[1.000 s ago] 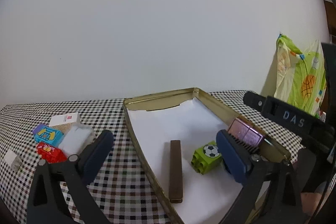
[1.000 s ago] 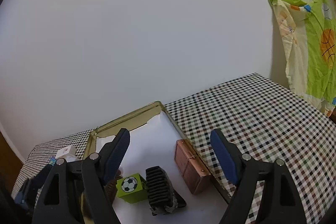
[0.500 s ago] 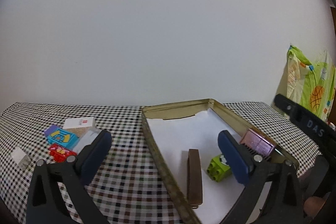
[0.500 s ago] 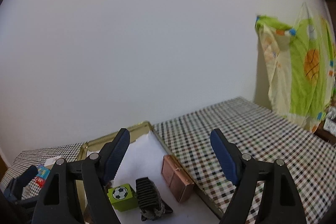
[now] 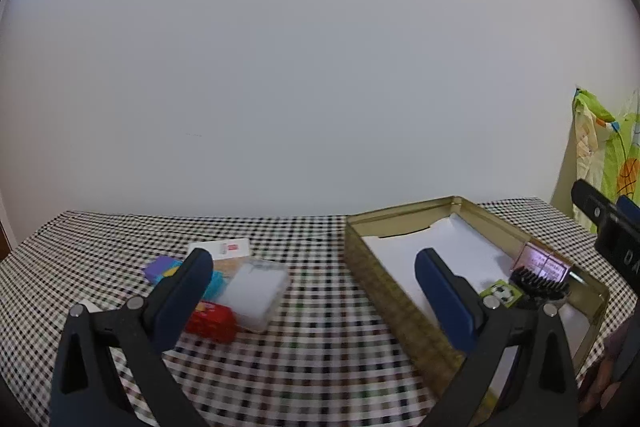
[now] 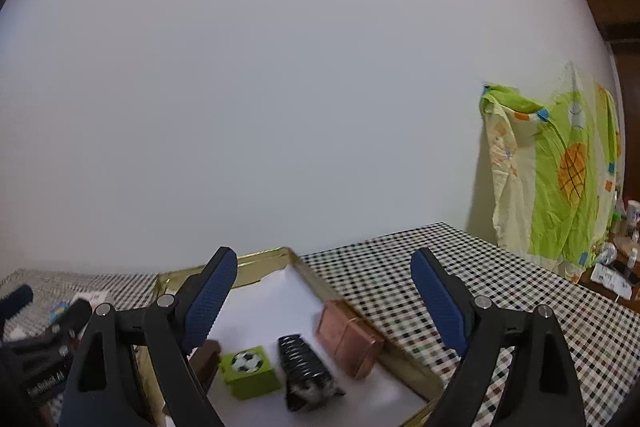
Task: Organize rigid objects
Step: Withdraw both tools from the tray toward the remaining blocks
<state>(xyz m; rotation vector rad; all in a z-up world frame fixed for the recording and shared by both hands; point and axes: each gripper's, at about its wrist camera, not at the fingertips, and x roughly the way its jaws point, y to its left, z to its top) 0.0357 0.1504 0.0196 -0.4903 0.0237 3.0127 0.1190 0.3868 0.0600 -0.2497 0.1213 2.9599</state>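
Here, the left gripper (image 5: 316, 287) has its fingers wide apart and holds nothing, above the checked cloth (image 5: 320, 327). The right gripper (image 6: 320, 291) is wide apart too, over the gold tin (image 6: 400, 359). Inside it sit a green block (image 6: 250, 371), a black comb (image 6: 304, 357) and a pink box (image 6: 348, 341). A red block (image 5: 210, 319) and a clear box (image 5: 256, 291) lie on the cloth.

Both wrist views low over table, facing wall, sharing gold tray (image 5: 400, 301) (image 6: 256, 261)
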